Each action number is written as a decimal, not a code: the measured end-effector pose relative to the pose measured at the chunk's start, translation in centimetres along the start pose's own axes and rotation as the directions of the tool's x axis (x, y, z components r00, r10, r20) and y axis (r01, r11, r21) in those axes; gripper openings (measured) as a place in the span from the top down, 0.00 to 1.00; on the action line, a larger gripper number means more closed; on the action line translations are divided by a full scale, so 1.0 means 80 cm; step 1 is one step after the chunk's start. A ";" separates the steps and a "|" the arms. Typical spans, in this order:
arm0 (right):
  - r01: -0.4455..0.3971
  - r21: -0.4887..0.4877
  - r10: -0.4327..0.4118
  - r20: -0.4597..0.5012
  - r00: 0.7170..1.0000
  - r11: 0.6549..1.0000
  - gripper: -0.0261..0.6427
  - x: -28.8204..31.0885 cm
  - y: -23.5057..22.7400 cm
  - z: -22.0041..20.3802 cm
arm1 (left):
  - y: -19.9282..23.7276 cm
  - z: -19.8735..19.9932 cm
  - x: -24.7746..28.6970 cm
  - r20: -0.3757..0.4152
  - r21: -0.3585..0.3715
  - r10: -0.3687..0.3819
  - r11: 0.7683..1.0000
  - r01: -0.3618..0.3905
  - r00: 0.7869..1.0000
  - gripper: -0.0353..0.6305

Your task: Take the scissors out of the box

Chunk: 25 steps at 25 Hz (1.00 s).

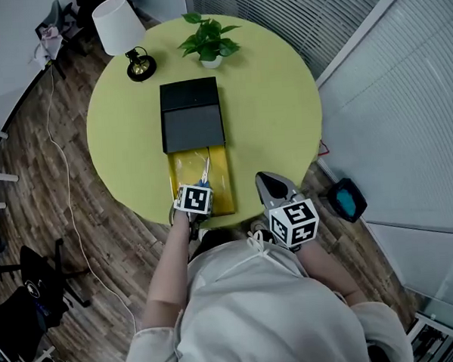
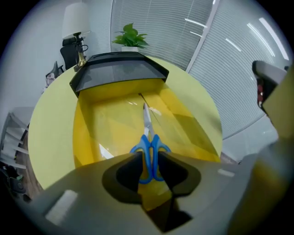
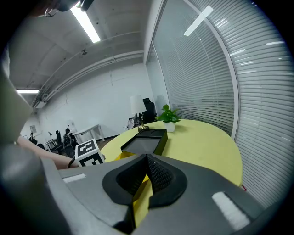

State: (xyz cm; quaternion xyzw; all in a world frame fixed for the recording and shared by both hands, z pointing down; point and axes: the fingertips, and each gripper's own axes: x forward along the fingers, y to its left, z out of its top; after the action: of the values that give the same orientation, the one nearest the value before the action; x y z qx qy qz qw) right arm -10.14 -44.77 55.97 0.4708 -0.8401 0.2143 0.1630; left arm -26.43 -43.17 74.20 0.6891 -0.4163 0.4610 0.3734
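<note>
In the head view, the left gripper (image 1: 197, 191) is covering the handles of the blue-handled steel scissors (image 1: 205, 170). In the right gripper view, the right gripper (image 3: 147, 160) is hiding most of the open yellow box (image 3: 139, 202), leaving only slivers showing.

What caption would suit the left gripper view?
Left gripper, jaws open, straddles blue-handled scissors lying in a yellow box.

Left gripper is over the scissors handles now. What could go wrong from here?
The left gripper, jaws open, straddles the scissors at their thin blue handle loops; closing there may pinch them off-centre, so the scissors slip or swing. The scissors lie flat in the yellow box, which nothing holds down, so lifting might drag it.
</note>
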 end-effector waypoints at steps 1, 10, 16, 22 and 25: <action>0.001 0.001 -0.001 -0.003 1.000 1.000 0.96 0.002 0.000 -0.001 | 0.002 0.001 0.000 0.012 -0.009 -0.002 1.000 0.002 1.000 0.78; 0.014 -0.002 -0.014 -0.029 0.999 1.000 0.96 0.007 0.002 -0.002 | 0.004 -0.002 -0.005 0.072 -0.064 -0.034 0.997 0.038 0.997 0.81; 0.020 -0.004 -0.020 -0.026 0.999 1.000 0.96 0.005 0.000 0.000 | 0.006 -0.004 -0.011 0.093 -0.083 -0.039 0.995 0.047 0.995 0.81; 0.018 0.011 -0.018 -0.023 1.000 1.000 0.96 0.003 0.000 0.002 | 0.003 0.004 -0.046 0.162 -0.073 -0.034 0.996 0.047 0.986 0.81; 0.014 0.014 -0.013 -0.022 1.000 1.000 0.96 0.004 0.001 0.002 | -0.001 0.010 -0.070 0.219 -0.076 -0.042 0.995 0.060 0.975 0.81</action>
State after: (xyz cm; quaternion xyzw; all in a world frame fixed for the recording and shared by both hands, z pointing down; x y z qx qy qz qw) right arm -10.39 -45.01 55.94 0.4753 -0.8336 0.2242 0.1703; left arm -27.39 -42.60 68.64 0.7297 -0.4554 0.3558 0.3655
